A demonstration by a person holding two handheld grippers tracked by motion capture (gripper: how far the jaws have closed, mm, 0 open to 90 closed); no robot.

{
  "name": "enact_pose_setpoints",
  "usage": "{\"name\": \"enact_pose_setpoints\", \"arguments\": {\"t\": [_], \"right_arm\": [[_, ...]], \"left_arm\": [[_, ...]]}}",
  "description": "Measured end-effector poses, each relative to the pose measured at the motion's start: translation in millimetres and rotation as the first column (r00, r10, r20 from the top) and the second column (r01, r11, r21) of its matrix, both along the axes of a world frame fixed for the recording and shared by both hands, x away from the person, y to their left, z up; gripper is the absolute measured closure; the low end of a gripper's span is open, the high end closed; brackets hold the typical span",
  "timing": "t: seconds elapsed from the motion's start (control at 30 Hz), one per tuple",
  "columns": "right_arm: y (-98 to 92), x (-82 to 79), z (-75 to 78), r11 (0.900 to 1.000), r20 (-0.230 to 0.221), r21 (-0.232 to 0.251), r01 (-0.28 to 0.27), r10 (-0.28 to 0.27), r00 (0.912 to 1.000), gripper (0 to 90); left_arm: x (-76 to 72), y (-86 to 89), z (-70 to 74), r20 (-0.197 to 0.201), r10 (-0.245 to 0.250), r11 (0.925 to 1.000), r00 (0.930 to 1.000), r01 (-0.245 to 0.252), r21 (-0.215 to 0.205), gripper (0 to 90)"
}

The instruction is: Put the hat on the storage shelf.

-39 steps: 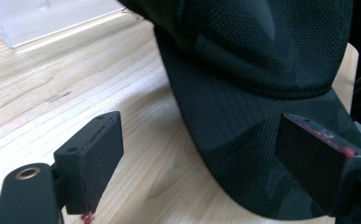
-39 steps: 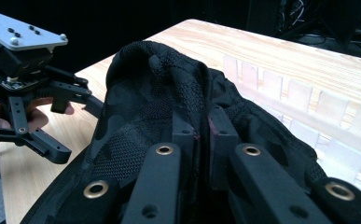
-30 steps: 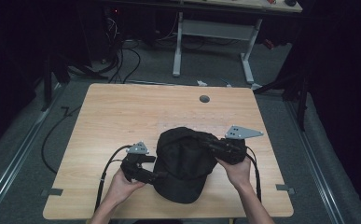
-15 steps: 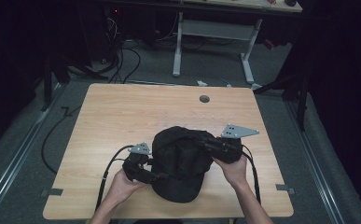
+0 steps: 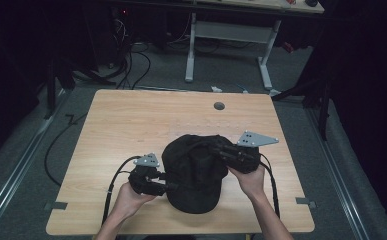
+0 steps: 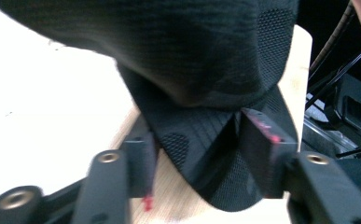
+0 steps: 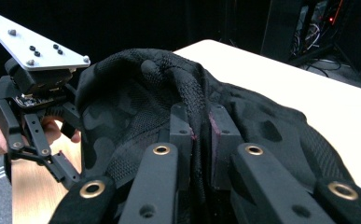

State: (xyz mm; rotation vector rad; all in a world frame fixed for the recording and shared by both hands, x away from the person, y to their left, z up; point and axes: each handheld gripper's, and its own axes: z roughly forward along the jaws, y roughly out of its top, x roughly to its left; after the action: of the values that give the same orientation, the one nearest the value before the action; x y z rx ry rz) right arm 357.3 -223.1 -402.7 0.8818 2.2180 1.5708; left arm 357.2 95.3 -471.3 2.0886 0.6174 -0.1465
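A black mesh cap (image 5: pixel 193 172) lies near the front of the wooden table (image 5: pixel 131 120), held between both grippers. My left gripper (image 5: pixel 165 187) is at the cap's left side. In the left gripper view its jaws (image 6: pixel 199 144) stand fairly wide, shut on a folded piece of the cap (image 6: pixel 206 70) that fills the gap between them. My right gripper (image 5: pixel 222 150) is at the cap's upper right. Its jaws (image 7: pixel 200 126) are pinched on a raised fold of the cap (image 7: pixel 136 107). The left gripper's grey plate (image 7: pixel 33 46) shows beyond the cap.
A round cable hole (image 5: pixel 219 106) sits at the table's far middle. Behind the table stand a white desk frame (image 5: pixel 231 35) and cables on the floor (image 5: pixel 131 60). Bare tabletop stretches across the far half.
The cap has bunched up and shifted slightly left as the right gripper drew its fold inward. The left gripper has barely moved.
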Motion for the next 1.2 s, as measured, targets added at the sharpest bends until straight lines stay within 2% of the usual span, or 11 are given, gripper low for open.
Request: {"name": "enact_pose_setpoints", "arguments": {"t": [0.13, 0.37, 0.53, 0.6, 0.8, 0.93, 1.07, 1.2], "right_arm": [[1.5, 0.2, 4.0, 1.0, 0.012, -0.001, -0.004, 0.004, 0.9999, 81.3], [4.5, 1.1, 10.1, 1.0, 0.027, 0.002, -0.012, 0.012, 0.9996, 78.0], [2.9, 1.9, 10.7, 1.0, 0.026, 0.017, -0.006, 0.006, 0.9996, 74.0], [2.0, 1.8, 11.0, 1.0, 0.026, 0.023, 0.002, -0.002, 0.9997, 72.2], [-1.8, 1.7, 11.9, 1.0, 0.027, 0.018, 0.022, -0.022, 0.9994, 65.5], [-4.8, 2.4, 10.8, 0.999, 0.017, 0.022, 0.03, -0.031, 0.9994, 57.3], [-6.3, 0.3, 10.0, 0.998, 0.034, 0.003, 0.065, -0.065, 0.9973, 46.8], [-12.4, -0.6, 8.7, 0.997, 0.009, 0.029, 0.072, -0.073, 0.9973, 40.0]], "left_arm": [[-0.4, 3.2, 2.4, -0.01, 0.0, 0.9999, 1.0, 0.0, -0.016, 63.1], [0.5, 10.7, 5.0, -0.039, -0.017, 0.9968, 0.9991, 0.014, -0.079, 74.8], [-1.2, 14.9, 7.2, -0.047, -0.044, 0.9909, 0.9979, 0.037, -0.13, 82.6], [-2.6, 16.1, 8.5, -0.035, -0.05, 0.9882, 0.9981, 0.044, -0.147, 85.1], [-7.2, 18.6, 12.9, 0.003, -0.03, 0.9873, 0.9996, 0.03, -0.156, 86.4], [-8.5, 21.8, 16.2, 0.018, -0.012, 0.9855, 0.9998, 0.015, -0.169, 86.6], [-10.5, 23.2, 18.4, 0.035, -0.001, 0.9869, 0.9994, 0.006, -0.161, 86.7], [-10.1, 26.5, 20.2, 0.04, 0.022, 0.9846, 0.9989, -0.015, -0.174, 86.7]]}}
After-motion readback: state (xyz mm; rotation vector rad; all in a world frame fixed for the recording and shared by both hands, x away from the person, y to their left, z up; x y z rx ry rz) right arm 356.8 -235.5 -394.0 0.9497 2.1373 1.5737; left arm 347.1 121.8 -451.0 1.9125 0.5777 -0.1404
